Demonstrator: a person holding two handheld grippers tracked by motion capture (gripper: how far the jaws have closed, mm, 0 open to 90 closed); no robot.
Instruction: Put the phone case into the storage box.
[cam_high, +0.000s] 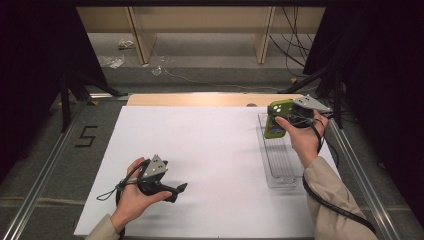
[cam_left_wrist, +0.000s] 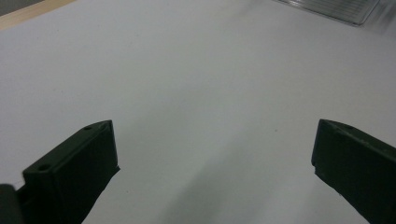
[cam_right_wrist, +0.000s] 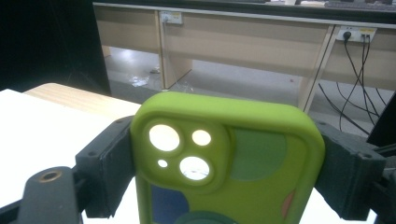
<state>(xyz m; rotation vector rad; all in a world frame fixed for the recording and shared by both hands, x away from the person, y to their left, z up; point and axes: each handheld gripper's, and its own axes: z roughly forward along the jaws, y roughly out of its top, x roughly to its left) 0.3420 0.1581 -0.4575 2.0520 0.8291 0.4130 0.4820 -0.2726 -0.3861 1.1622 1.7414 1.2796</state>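
Left gripper (cam_high: 172, 191): low over the bare white desk (cam_high: 210, 150), fingers wide apart, holding nothing.
Phone case (cam_high: 276, 120): green, clamped by its side edges in the right gripper (cam_right_wrist: 229, 163), above the clear tray (cam_high: 281, 167).
Risk: edge-only grip, so a tilt might drop it outside the tray.

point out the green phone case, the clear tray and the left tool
green phone case (cam_right_wrist: 261, 154), right gripper view, on its back beside the camera cutouts
clear tray (cam_high: 281, 165), high view, on its ribbed floor near the front end
left tool (cam_left_wrist: 212, 154), left gripper view, midway between its two open black fingertips
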